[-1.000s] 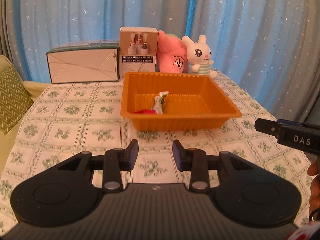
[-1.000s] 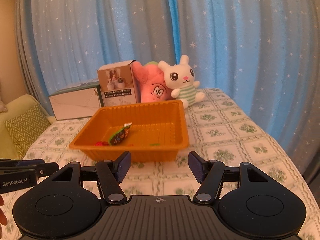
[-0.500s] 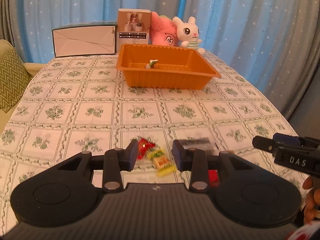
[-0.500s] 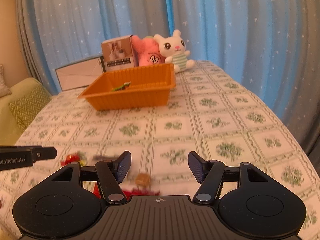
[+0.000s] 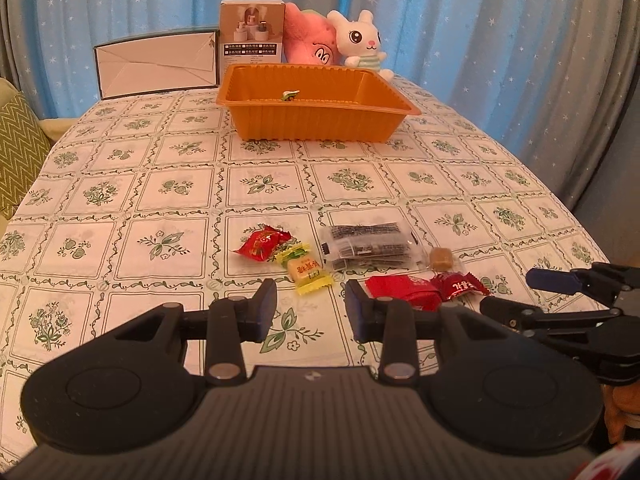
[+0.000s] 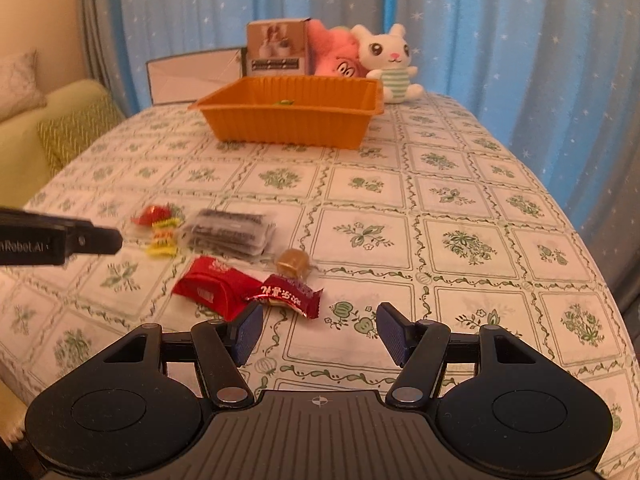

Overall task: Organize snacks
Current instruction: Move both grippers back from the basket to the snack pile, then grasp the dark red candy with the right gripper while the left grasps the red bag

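Snacks (image 5: 362,250) lie loose — both grippers (image 5: 311,304) (image 6: 319,334) gape, empty.

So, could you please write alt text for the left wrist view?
Open left tongs hover over wrapped snacks on a floral tablecloth: red candy, yellow candy, dark packet. Farther back stands an orange tray.

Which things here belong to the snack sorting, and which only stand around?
Job: orange tray, red candies, yellow candies, dark packet, caramel, red packets.
Bystanders: bunny, pink plush, boxes, cushion.
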`<act>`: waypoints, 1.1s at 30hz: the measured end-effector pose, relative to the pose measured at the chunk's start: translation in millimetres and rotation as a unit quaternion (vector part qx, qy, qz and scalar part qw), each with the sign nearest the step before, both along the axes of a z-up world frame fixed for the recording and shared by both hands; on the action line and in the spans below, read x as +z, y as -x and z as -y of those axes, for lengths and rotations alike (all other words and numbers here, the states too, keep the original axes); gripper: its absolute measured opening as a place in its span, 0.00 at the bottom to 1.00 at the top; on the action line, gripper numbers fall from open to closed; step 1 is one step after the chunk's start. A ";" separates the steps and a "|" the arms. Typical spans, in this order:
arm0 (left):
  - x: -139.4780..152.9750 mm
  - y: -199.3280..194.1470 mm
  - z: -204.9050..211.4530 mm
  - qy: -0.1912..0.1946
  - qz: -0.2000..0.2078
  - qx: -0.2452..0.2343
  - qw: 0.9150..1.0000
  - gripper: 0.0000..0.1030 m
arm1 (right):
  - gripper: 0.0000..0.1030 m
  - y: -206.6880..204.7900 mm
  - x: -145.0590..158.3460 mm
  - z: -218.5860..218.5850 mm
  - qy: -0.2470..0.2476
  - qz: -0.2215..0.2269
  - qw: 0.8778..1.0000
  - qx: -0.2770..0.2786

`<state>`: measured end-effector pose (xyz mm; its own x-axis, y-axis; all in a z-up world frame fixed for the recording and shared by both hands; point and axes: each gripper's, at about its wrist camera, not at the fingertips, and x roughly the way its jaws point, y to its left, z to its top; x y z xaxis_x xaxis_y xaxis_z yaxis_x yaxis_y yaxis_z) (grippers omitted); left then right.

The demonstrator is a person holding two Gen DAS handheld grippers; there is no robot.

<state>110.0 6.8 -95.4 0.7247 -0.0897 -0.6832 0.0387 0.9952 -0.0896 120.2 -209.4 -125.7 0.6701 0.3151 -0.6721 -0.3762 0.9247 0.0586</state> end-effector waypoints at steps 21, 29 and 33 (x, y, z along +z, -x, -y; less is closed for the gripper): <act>-23.1 -14.1 -7.3 0.018 -0.024 -0.018 0.999 0.32 | 0.22 -23.7 -22.6 -42.4 0.111 0.045 0.985 0.123; -16.2 -16.1 6.8 0.001 -0.004 -0.083 0.997 0.32 | 0.10 -24.5 -10.2 -22.2 0.033 -0.011 0.997 0.073; -14.7 -21.8 24.1 -0.032 0.000 -0.154 0.988 0.32 | 0.10 -30.1 -5.4 -0.3 -0.047 -0.060 0.997 0.020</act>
<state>131.7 -17.3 -110.2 0.6702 -0.2624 -0.6943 0.3398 0.9401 -0.0274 150.3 -209.1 -131.1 0.5729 0.4049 -0.7126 -0.3980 0.8975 0.1900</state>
